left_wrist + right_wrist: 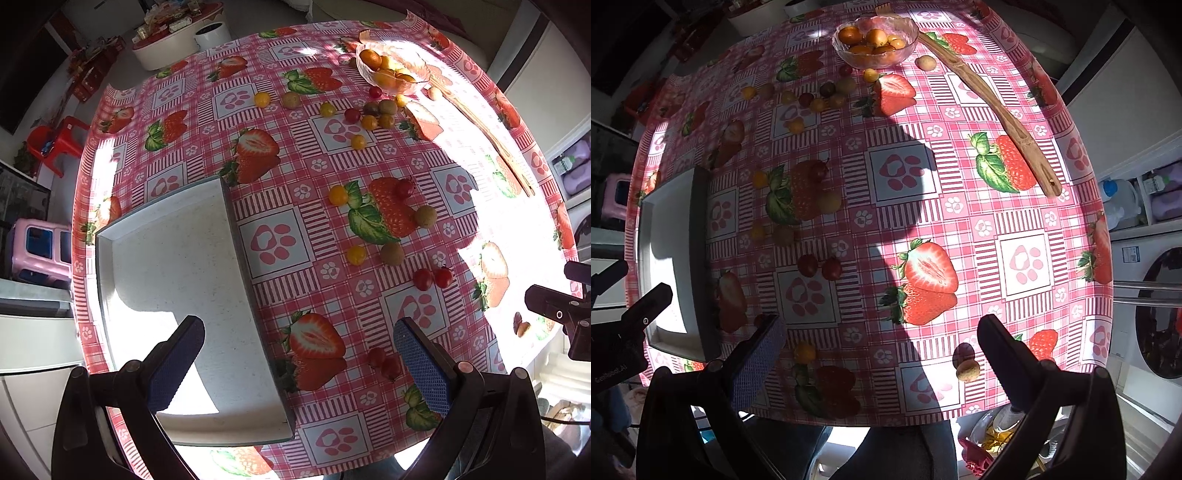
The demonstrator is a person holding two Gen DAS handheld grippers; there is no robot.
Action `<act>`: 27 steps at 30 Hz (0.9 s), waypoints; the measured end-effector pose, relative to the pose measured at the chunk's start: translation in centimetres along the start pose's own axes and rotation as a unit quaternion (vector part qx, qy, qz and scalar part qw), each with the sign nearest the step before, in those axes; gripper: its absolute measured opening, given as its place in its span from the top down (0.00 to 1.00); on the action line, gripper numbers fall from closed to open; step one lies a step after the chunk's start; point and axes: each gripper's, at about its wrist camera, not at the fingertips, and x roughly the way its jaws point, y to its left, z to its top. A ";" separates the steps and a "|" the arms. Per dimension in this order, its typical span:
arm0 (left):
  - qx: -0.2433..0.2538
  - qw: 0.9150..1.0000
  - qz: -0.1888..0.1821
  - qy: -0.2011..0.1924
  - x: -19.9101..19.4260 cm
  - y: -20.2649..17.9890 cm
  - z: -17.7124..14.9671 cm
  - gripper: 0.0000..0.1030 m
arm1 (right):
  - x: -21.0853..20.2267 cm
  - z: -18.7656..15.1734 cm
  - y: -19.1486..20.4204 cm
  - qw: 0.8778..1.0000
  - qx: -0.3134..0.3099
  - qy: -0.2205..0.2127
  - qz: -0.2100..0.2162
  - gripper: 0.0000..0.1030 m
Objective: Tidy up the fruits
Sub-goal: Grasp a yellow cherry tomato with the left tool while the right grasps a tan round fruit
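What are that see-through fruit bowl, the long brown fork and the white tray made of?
The clear ribbed fruit bowl looks like glass, possibly clear plastic: transparent, glinting in sunlight. The long brown fork seems carved wood: matte, grainy, slightly crooked. The white rectangular tray looks like speckled matte plastic or enamel; I can't say which.

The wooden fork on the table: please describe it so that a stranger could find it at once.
Start at the glass bowl of orange fruits on the far side of the table. The wooden fork begins beside the bowl and runs diagonally toward the table's right edge. It is the only long, thin, brown thing; everything near it is small and round.
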 end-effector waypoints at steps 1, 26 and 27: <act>0.006 1.000 0.002 0.001 0.8 -0.3 0.2 0.00 | 0.3 0.2 0.1 1.000 0.003 0.001 0.002 0.00; 0.055 0.997 -0.040 -0.025 10.1 -4.7 3.1 0.28 | 10.9 8.1 4.7 0.998 -0.034 -0.001 0.044 0.37; 0.055 0.997 -0.045 -0.027 10.0 -4.8 3.2 0.34 | 10.8 8.1 4.9 0.998 -0.037 -0.004 0.041 0.45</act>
